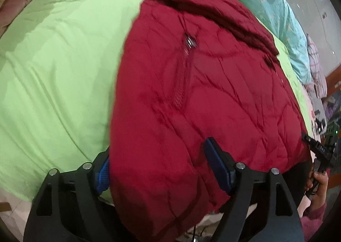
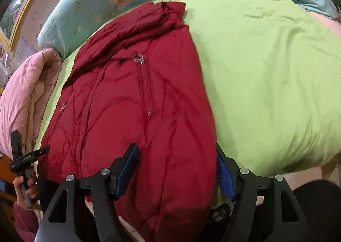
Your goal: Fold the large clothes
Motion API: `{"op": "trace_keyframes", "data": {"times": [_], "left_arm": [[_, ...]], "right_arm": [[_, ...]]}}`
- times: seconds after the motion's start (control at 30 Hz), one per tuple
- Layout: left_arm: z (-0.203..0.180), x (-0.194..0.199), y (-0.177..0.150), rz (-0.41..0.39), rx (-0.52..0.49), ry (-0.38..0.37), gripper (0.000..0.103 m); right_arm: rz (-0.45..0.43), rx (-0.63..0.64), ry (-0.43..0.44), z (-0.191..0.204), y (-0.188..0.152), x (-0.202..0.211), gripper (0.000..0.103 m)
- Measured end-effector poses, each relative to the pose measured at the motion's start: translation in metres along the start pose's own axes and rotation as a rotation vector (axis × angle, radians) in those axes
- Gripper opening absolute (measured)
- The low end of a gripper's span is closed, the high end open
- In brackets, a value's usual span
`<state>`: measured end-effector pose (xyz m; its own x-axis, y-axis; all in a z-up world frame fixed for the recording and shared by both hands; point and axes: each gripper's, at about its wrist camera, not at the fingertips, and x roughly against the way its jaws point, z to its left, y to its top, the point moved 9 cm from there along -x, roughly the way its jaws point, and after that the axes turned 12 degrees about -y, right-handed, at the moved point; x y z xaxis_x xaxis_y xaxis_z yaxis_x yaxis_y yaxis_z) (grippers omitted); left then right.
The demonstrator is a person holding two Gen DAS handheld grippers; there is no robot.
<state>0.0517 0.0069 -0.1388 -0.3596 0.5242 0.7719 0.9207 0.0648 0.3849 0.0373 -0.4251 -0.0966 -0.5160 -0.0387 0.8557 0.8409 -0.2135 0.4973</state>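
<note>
The red jacket (image 1: 202,92) is lying on the green bed (image 1: 53,71), hem hanging over the near edge, collar pointing away, long axis running front to back. Both grippers (image 1: 159,169) (image 2: 177,167) are straddling the hem, jaws wide; next they likely need closing and lifting.

My two wrist cameras sit close, angled down over the bed's near edge (one per hand); both share the red jacket (image 1: 202,92) (image 2: 138,103).
</note>
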Motion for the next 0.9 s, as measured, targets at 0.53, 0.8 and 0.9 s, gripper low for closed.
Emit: {"op": "trace_keyframes", "data": {"times": [0.53, 0.8, 0.9], "left_arm": [[-0.029, 0.006, -0.001, -0.024, -0.129, 0.047, 0.020], [-0.023, -0.002, -0.003, 0.005, -0.073, 0.027, 0.030], [-0.031, 0.003, 0.000, -0.016, -0.122, 0.044, 0.019]], "right_arm": [[-0.023, 0.067, 0.050, 0.029, -0.009, 0.016, 0.025], [-0.002, 0.022, 0.091, 0.023, -0.016, 0.012, 0.042], [-0.004, 0.028, 0.082, 0.024, -0.017, 0.012, 0.033]]}}
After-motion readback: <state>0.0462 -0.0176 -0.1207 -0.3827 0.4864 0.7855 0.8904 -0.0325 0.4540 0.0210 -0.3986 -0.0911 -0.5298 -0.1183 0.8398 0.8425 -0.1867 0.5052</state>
